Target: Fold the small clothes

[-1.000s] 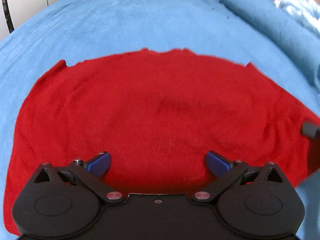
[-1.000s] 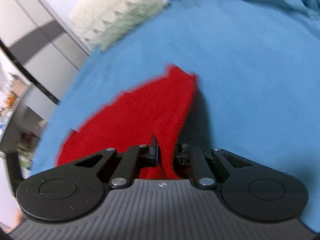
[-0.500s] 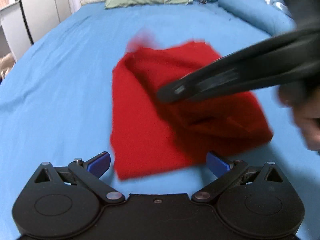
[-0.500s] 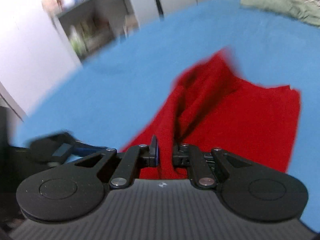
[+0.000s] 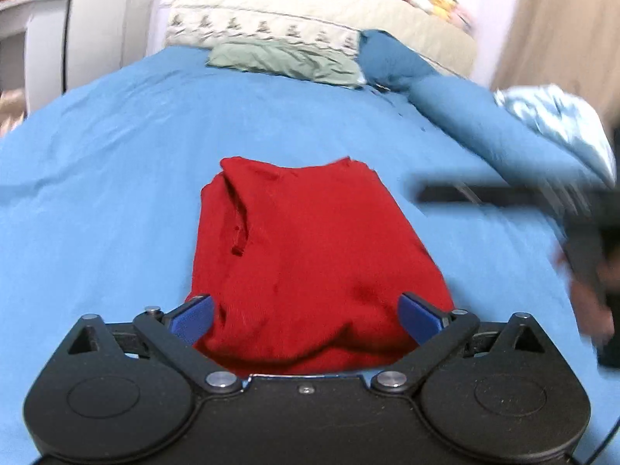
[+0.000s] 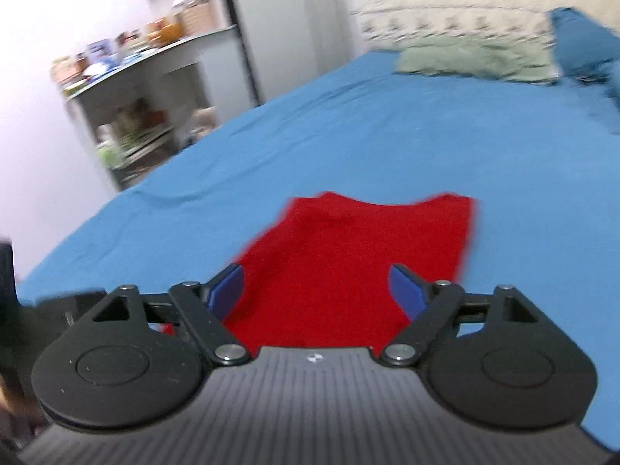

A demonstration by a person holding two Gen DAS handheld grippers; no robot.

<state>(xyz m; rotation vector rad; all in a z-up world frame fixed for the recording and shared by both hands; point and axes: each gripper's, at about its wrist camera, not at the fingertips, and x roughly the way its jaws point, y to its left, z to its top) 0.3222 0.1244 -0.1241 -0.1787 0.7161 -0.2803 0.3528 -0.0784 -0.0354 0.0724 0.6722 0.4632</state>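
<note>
A red knit garment [image 5: 310, 255] lies folded into a rough rectangle on the blue bedsheet [image 5: 100, 178]. My left gripper [image 5: 306, 316] is open and empty, its blue pads either side of the garment's near edge. My right gripper [image 6: 317, 288] is open and empty just above the garment's [image 6: 348, 255] near end. The right gripper also shows blurred at the right of the left wrist view [image 5: 542, 201], held by a hand.
A green pillow [image 5: 283, 62], a blue pillow [image 5: 391, 62] and a rolled blue blanket [image 5: 472, 116] lie at the head and right side of the bed. A light patterned cloth [image 5: 558, 112] lies far right. A shelf unit with clutter [image 6: 131, 89] stands left of the bed.
The right gripper carried one side of the garment across over the rest, then opened and let it go. The garment went from spread flat to folded. Both grippers have pulled back.
</note>
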